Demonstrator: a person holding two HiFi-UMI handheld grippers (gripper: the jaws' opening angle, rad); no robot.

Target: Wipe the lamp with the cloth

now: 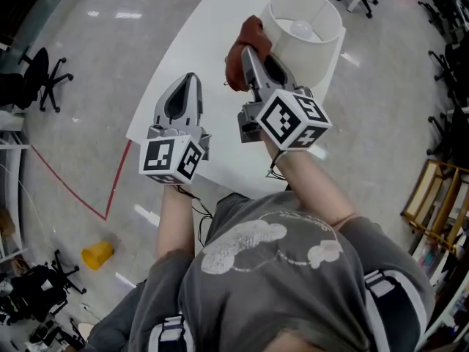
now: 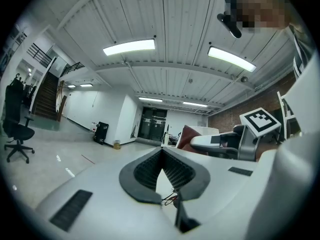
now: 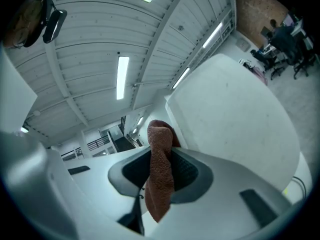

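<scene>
left gripper [image 1: 190,79]: nearest to the wearer, held low and left over the table's near part. Jaws are seen meeting at the tips in the left gripper view [image 2: 162,154], w/ nothing between them. It is kept well apart from the lamp.
right gripper [image 1: 249,53]: reached further fwd, toward the lamp. Jaws are closed onto the cloth, as shown in the right gripper view [image 3: 160,156].
cloth [image 1: 236,64]: red-brown terry, pinched near its middle. One end is bunched above the jaw tips and the other hangs loose below [image 3: 160,184]. It is judged soft, light and limp, so a fold must be pressed flat against the surface, not dragged by an edge.
lamp [image 1: 311,46]: a white drum shade w/ a bulb [image 1: 302,28] visible inside the open top. It stands at the table's far right corner, just beside the cloth; contact can't be confirmed. In the right gripper view the shade [image 3: 235,114] fills the right side.
handling, lamp: judged light, thin-walled and easily dented or tipped, esp. so near the edge. Light strokes are advised. A steadying hold, if needed, is best taken at the base, which is not shown.
table [image 1: 205,35]: white top, bare except for the lamp.
</scene>
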